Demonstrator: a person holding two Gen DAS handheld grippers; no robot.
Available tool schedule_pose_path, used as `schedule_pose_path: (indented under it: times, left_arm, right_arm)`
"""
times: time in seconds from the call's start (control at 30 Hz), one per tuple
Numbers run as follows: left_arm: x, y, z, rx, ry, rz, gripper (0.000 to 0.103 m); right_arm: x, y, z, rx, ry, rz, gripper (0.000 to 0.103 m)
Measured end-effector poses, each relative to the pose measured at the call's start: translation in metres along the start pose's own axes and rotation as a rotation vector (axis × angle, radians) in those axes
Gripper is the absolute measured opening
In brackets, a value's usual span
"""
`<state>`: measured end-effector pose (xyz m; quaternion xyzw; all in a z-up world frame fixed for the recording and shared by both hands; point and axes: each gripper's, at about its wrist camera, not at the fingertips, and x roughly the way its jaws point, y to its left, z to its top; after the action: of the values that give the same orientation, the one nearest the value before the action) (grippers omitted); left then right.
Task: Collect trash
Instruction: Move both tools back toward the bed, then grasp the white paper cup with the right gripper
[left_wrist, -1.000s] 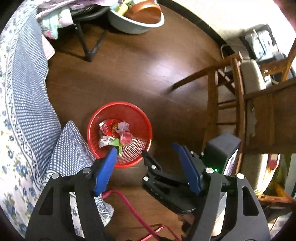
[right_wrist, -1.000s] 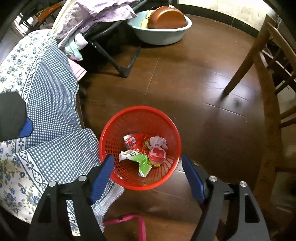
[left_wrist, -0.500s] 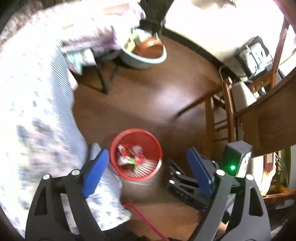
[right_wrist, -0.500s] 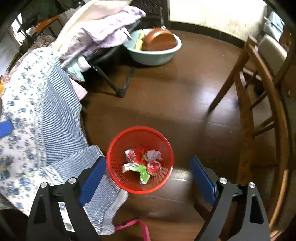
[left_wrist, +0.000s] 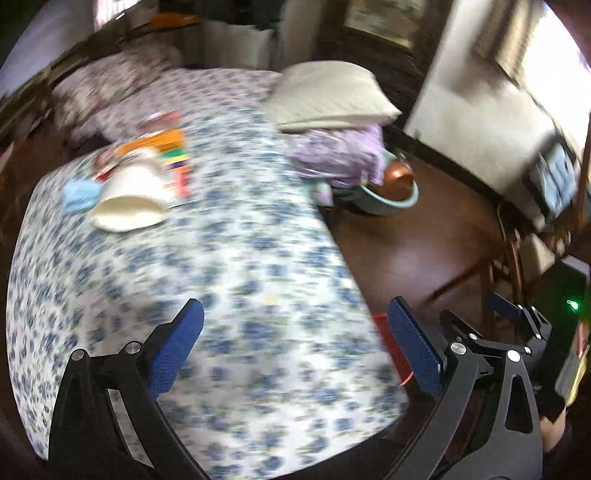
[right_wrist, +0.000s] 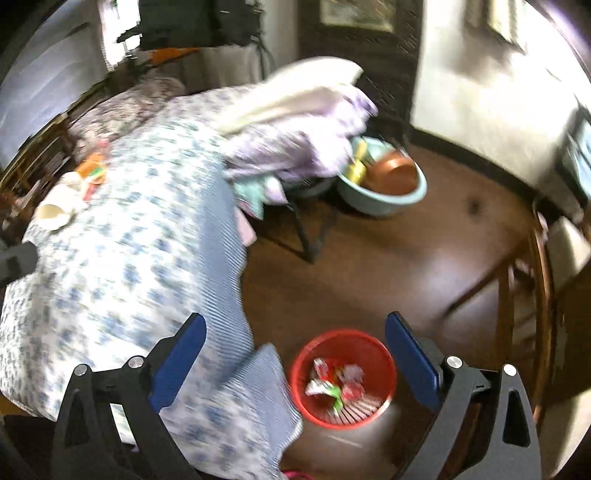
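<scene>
Left hand-held gripper (left_wrist: 291, 347) hangs over the bed (left_wrist: 221, 258), fingers spread wide w/ nothing between them. Trash on the bed, well beyond the gripper: a tipped cup (left_wrist: 129, 199), blue wad (left_wrist: 79, 195) beside it, colourful wrappers (left_wrist: 166, 147) just behind; all blurred. Right hand-held gripper (right_wrist: 295, 358), likewise released and empty, sits above the red basket (right_wrist: 384, 373) on the floor beside the bed, wrappers inside.
</scene>
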<state>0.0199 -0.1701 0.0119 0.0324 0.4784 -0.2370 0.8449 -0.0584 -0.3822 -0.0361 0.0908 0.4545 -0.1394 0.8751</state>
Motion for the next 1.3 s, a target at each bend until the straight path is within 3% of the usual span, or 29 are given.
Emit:
schedule_pose_path:
  times: [0.17, 0.4, 0.5, 0.63, 0.73, 0.83, 0.93, 1.07, 1.3]
  left_arm:
    - [-0.013, 0.064, 0.006, -0.169, -0.025, 0.010, 0.096]
    - [-0.020, 0.125, 0.005, -0.270, -0.044, 0.049, 0.096]
    - [-0.020, 0.151, 0.005, -0.312, -0.051, 0.097, 0.096]
    - [-0.020, 0.176, 0.003, -0.307, -0.081, 0.254, 0.096]
    - [-0.015, 0.198, -0.001, -0.341, -0.032, 0.237, 0.096]
    - [-0.017, 0.219, -0.003, -0.395, -0.034, 0.252, 0.096]
    - [-0.013, 0.233, -0.006, -0.431, -0.028, 0.306, 0.096]
    - [-0.002, 0.243, -0.013, -0.495, 0.037, 0.253, 0.096]
    - [-0.006, 0.245, -0.013, -0.479, 0.008, 0.299, 0.096]
  right_arm:
    - [-0.016, 0.063, 0.022, -0.119, -0.067, 0.056, 0.096]
    - [-0.011, 0.132, 0.034, -0.222, -0.077, 0.093, 0.097]
    - [-0.003, 0.158, 0.035, -0.253, -0.080, 0.117, 0.097]
    - [0.011, 0.193, 0.037, -0.314, -0.068, 0.147, 0.097]
    - [0.021, 0.222, 0.040, -0.371, -0.078, 0.143, 0.096]
    - [0.029, 0.245, 0.047, -0.403, -0.095, 0.153, 0.093]
    - [0.039, 0.267, 0.056, -0.437, -0.106, 0.143, 0.085]
    - [0.049, 0.283, 0.067, -0.445, -0.118, 0.142, 0.079]
    - [0.069, 0.305, 0.083, -0.452, -0.133, 0.101, 0.073]
